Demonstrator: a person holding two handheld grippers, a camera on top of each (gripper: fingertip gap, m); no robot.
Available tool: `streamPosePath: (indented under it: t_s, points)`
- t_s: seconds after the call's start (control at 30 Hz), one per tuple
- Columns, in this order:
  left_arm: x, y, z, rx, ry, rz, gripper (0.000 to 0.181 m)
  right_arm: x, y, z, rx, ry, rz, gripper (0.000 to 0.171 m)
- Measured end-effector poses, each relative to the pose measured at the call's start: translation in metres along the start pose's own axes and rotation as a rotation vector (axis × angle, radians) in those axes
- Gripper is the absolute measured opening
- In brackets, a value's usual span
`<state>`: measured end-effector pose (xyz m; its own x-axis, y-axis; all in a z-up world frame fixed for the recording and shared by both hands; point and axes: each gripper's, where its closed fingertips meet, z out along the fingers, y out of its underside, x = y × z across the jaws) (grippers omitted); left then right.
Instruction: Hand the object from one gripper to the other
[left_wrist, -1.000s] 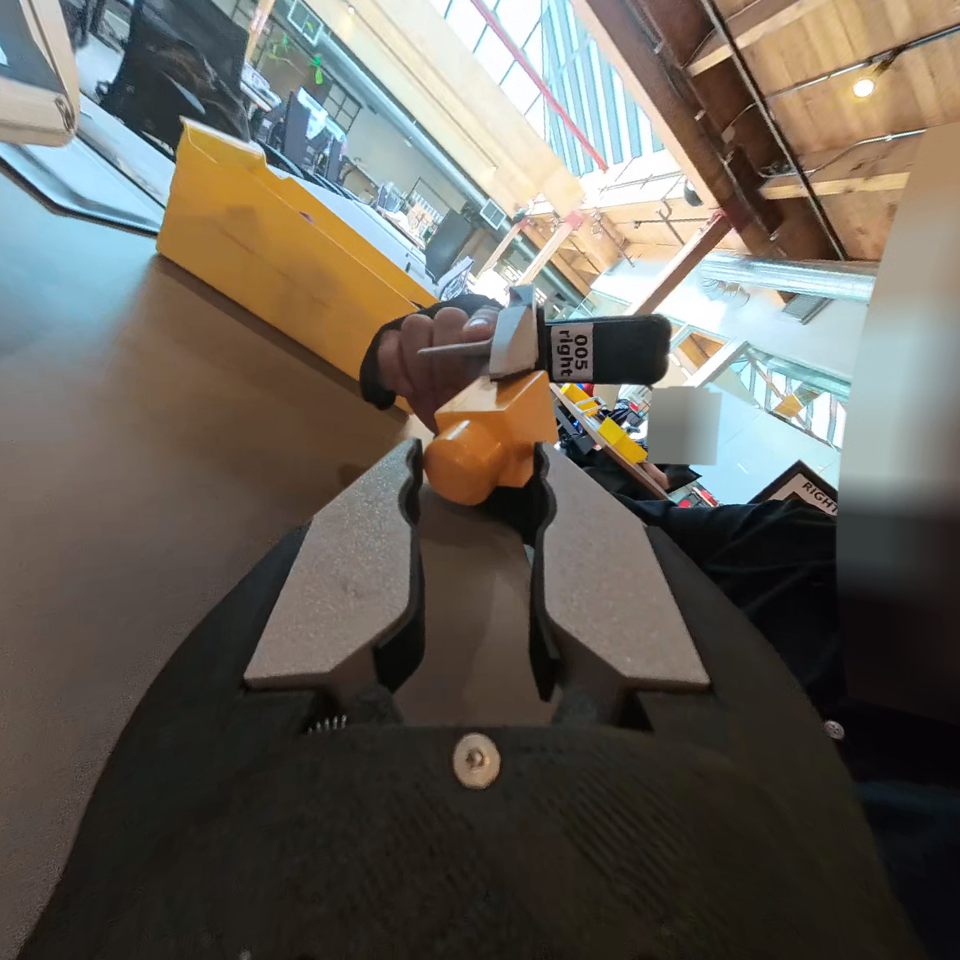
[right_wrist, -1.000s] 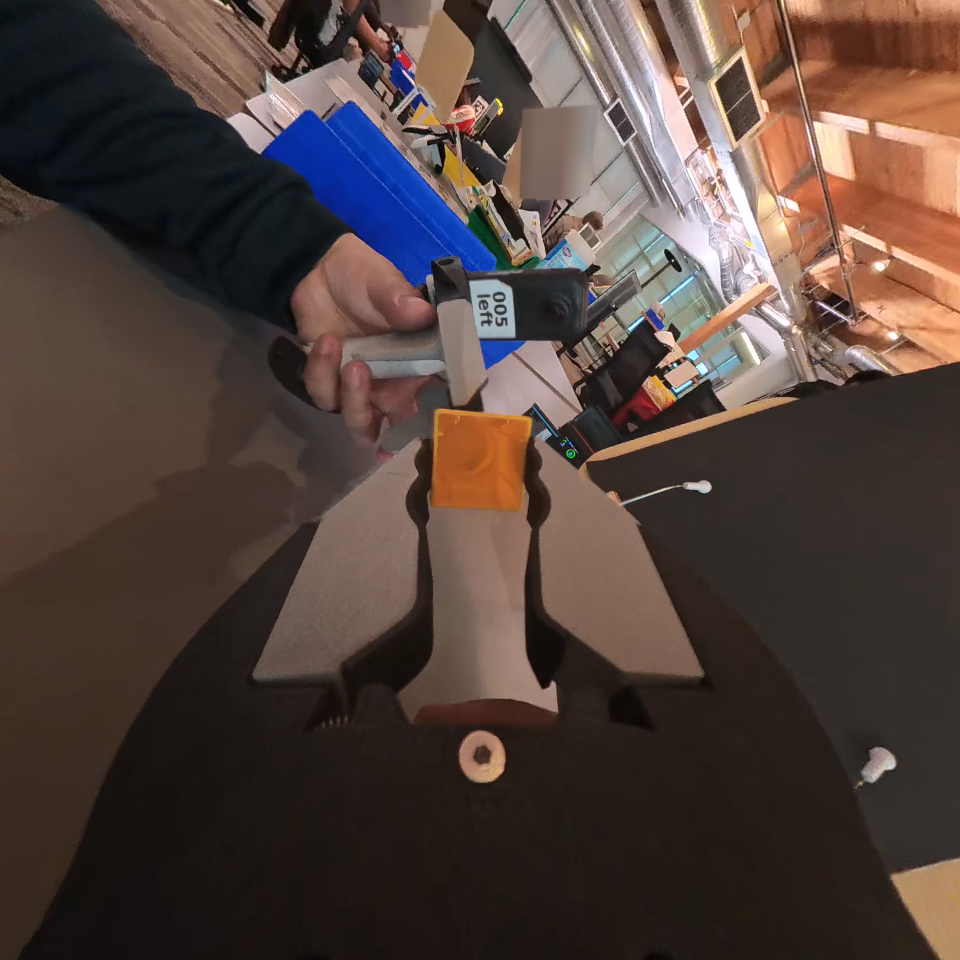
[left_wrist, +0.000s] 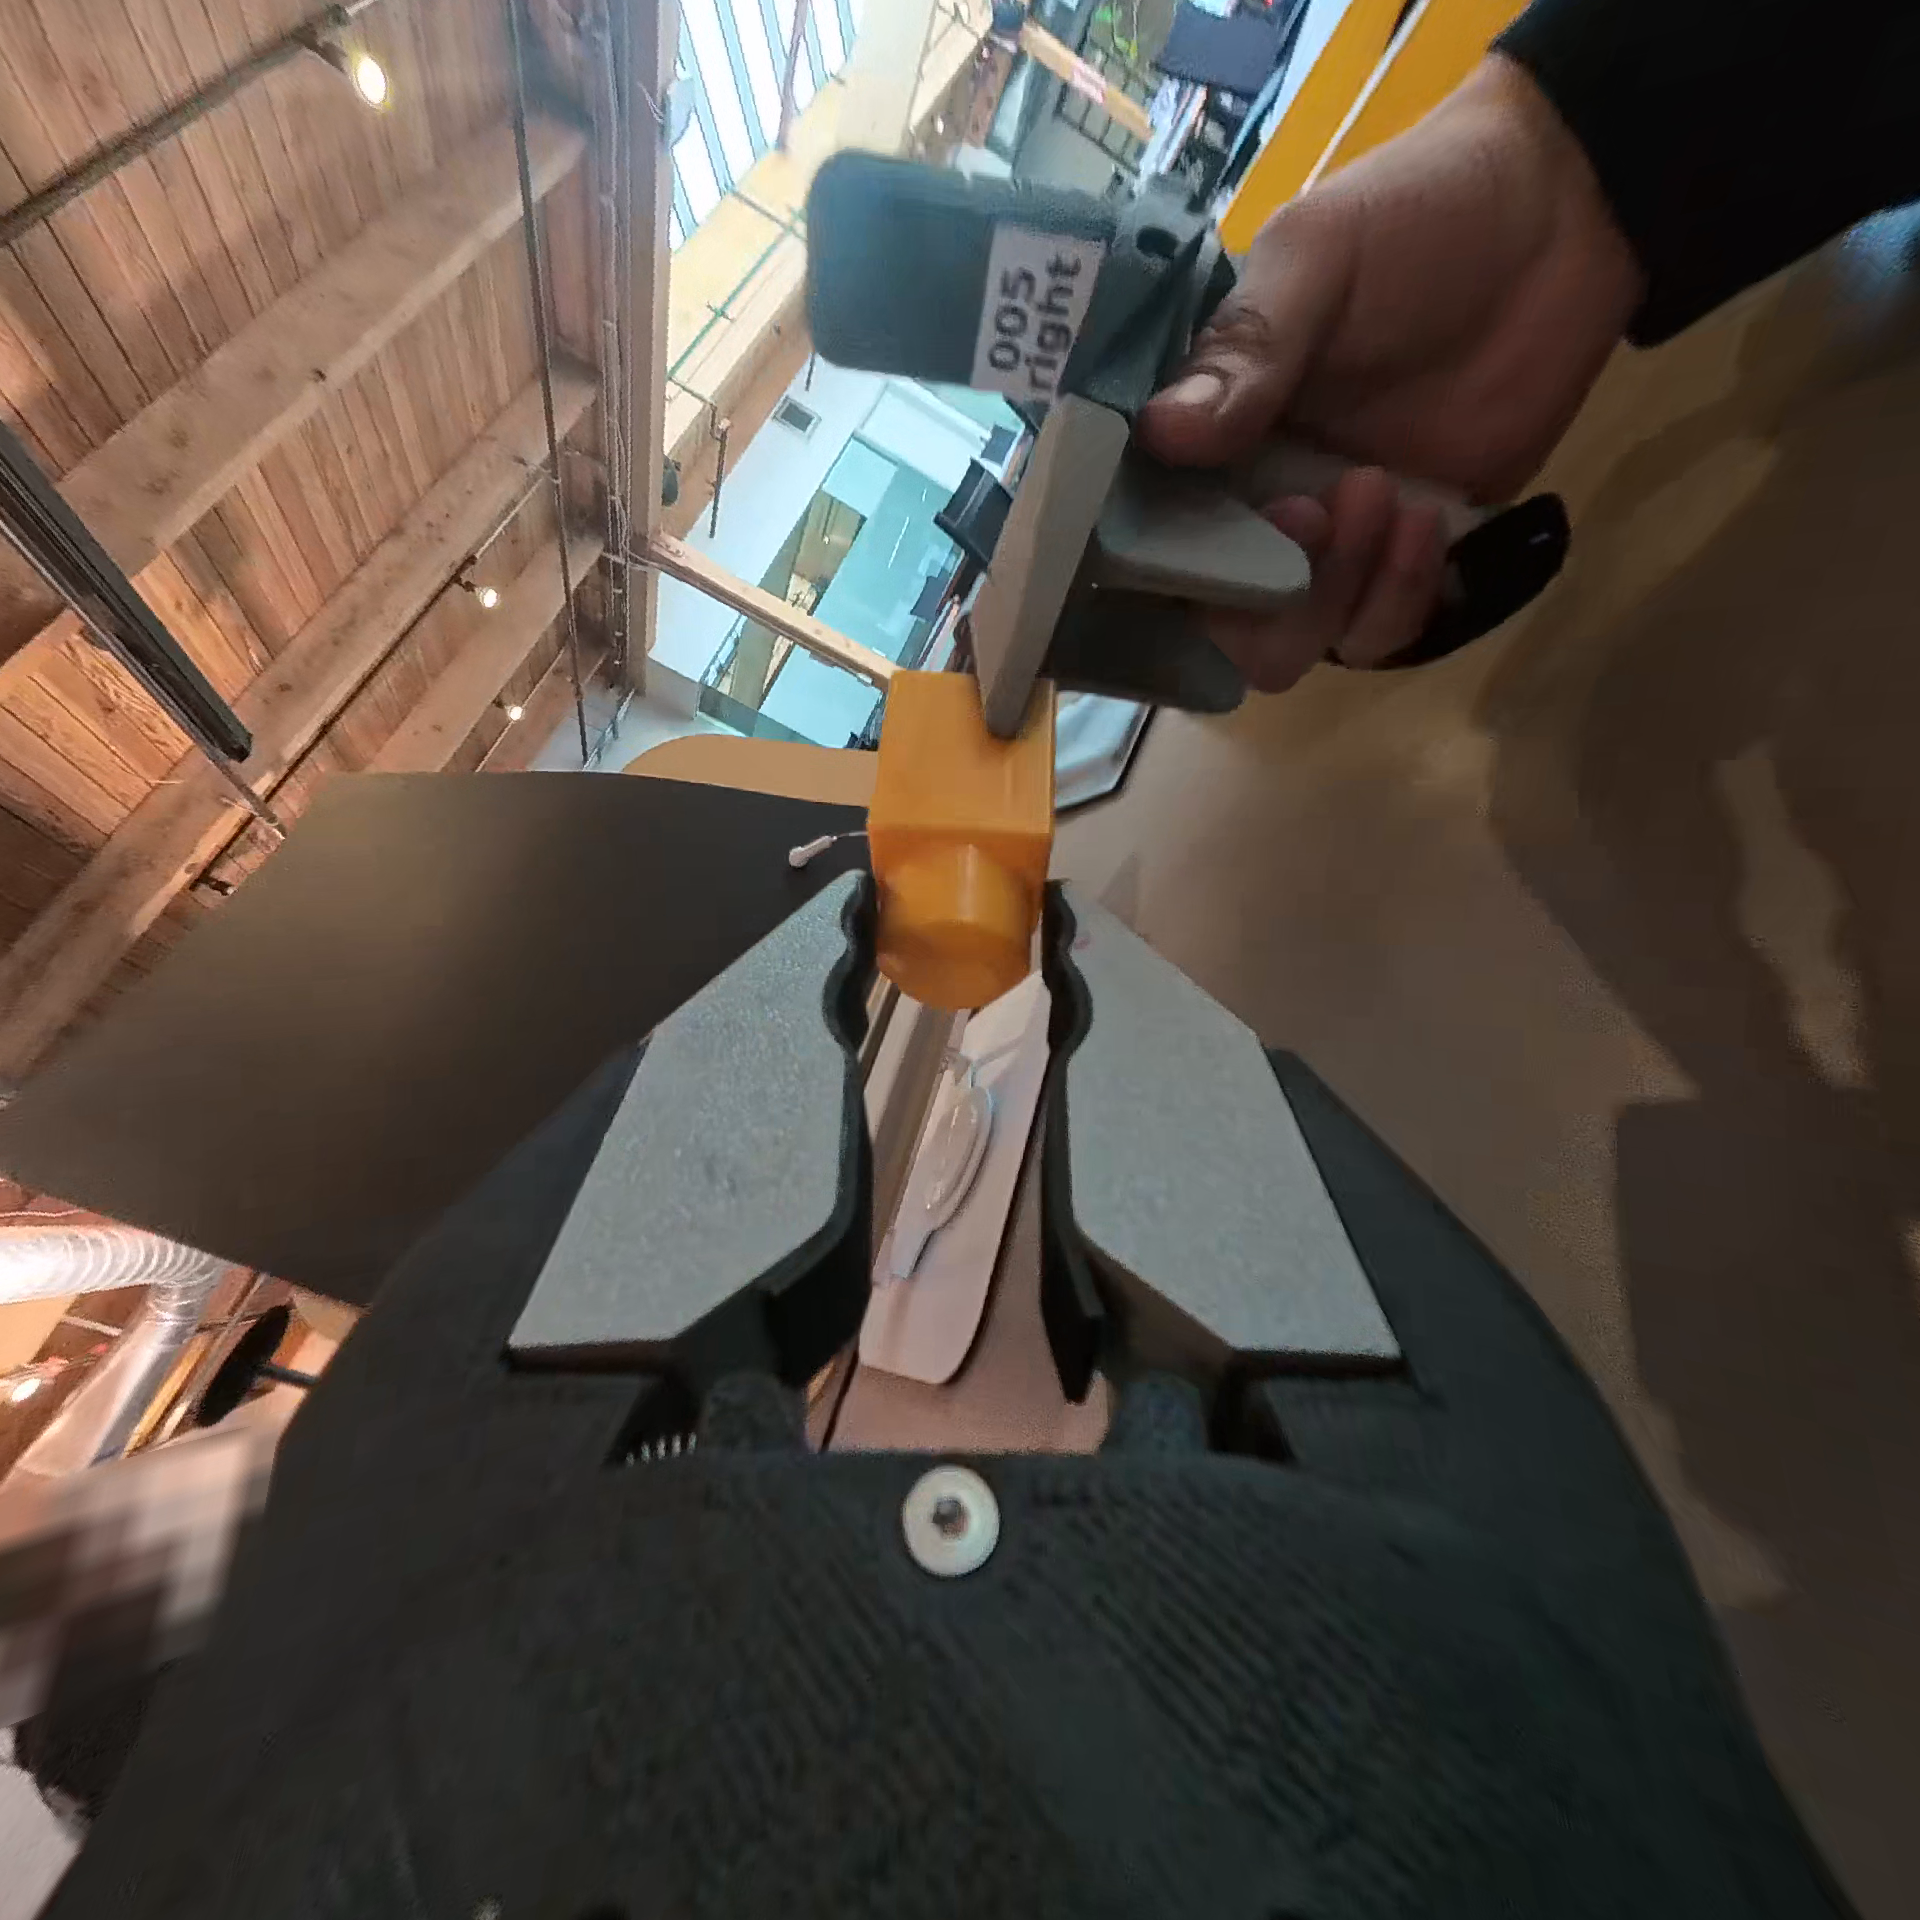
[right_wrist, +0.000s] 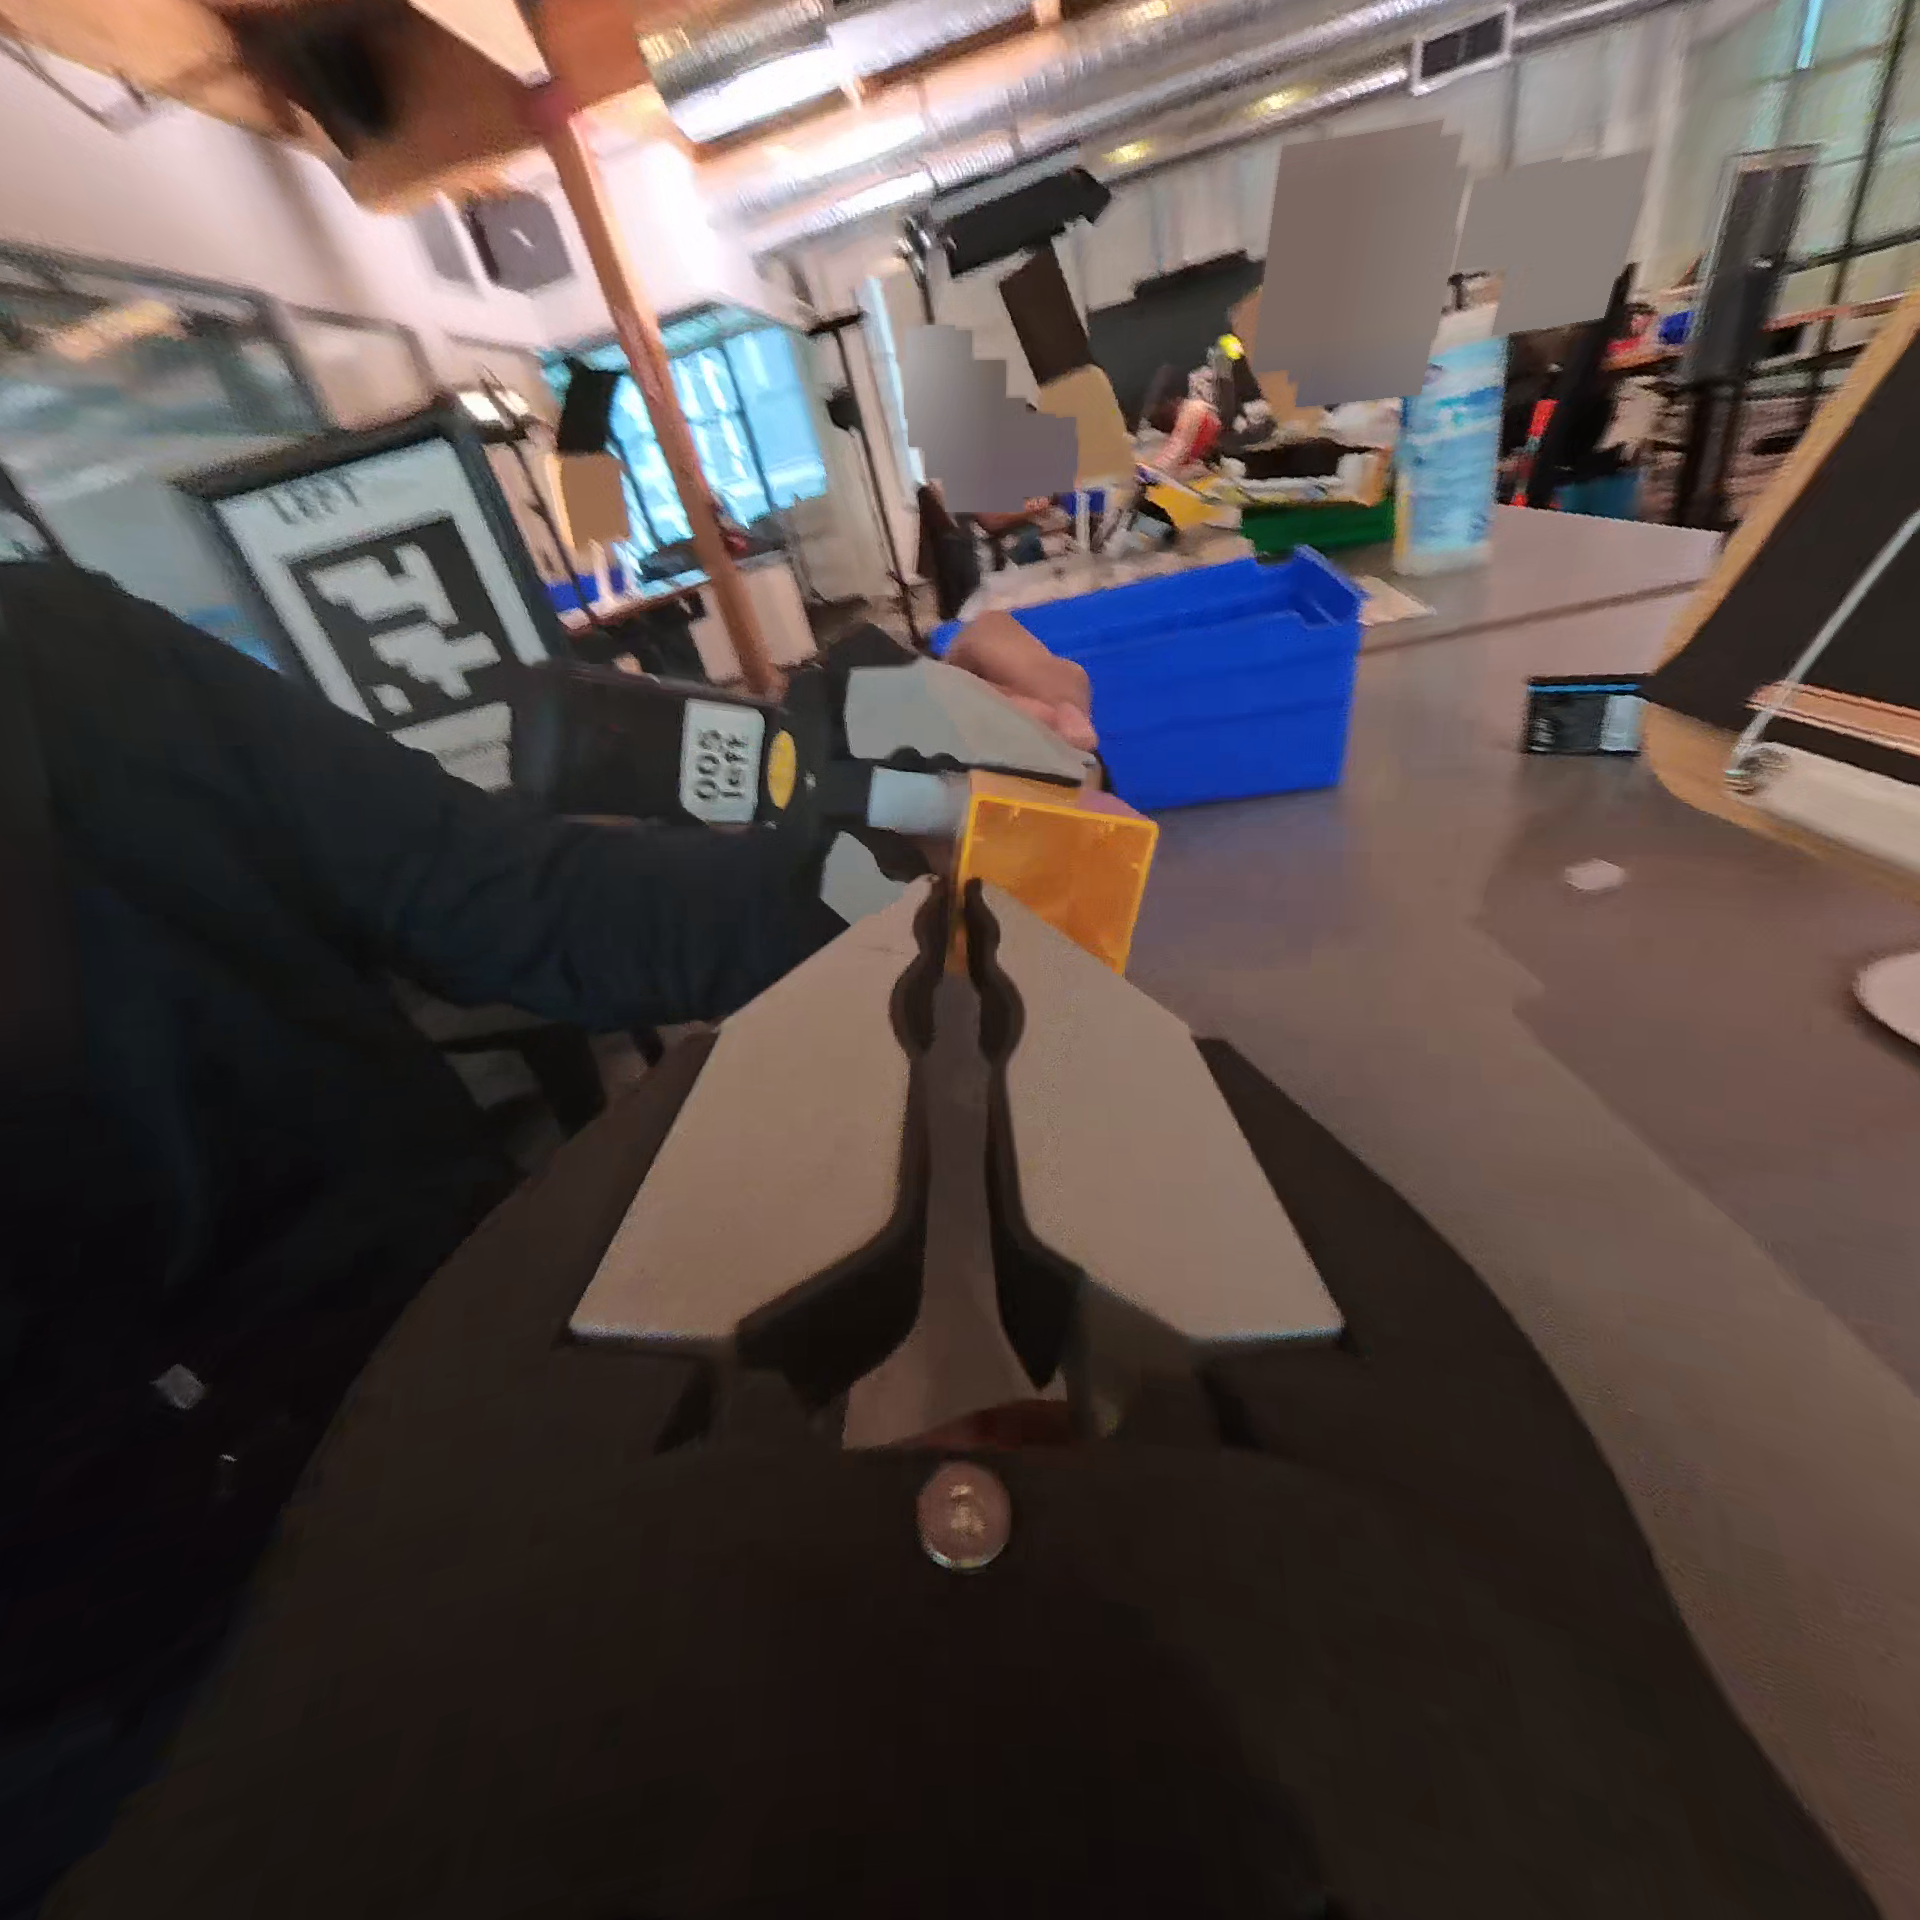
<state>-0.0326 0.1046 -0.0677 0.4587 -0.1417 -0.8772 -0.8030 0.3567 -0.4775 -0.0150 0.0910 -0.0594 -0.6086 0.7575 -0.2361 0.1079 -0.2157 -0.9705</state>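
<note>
The left gripper (left_wrist: 951, 940) has its jaws clenched on the round stub of the orange block (left_wrist: 961, 821), up above the worktop (right_wrist: 1455, 997). The right gripper (right_wrist: 954, 891) seems to pinch its thin wall. It looks light, hard and hollow, so hold the flat sides.

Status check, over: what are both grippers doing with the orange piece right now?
Left gripper shut on orange plastic block's round knob. Right gripper pinching the block's thin wall. Block held clear above the table, nothing in the way.

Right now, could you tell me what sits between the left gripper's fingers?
The orange block's round end sits between the left gripper's fingers, seen in the left wrist view.
</note>
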Motion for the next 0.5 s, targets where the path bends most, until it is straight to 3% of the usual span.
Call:
streamPosePath:
  t_s: [0.1,0.2,0.27,0.37,0.43,0.5]
  points:
    - [0.007,0.003,0.004,-0.028,0.018,-0.001,0.03,0.002,0.002,0.006,0.012,-0.028,0.1,0.0]
    - [0.014,0.02,0.011,-0.108,0.048,-0.1,0.028,0.02,0.015,0.005,-0.104,0.124,-0.054,0.0]
    - [0.023,0.032,0.011,-0.147,0.152,-0.334,0.034,0.036,0.024,-0.002,-0.236,0.301,-0.271,0.0]
    - [0.015,0.052,0.01,-0.204,0.189,-0.7,0.049,0.064,0.03,-0.018,-0.506,0.636,-0.85,0.0]
    - [0.006,0.053,0.01,-0.158,0.203,-0.975,0.054,0.077,0.029,-0.025,-0.702,0.8,-1.207,0.0]
    - [0.002,0.044,0.01,-0.083,0.273,-1.205,0.064,0.083,0.033,-0.021,-0.843,0.862,-1.416,0.0]
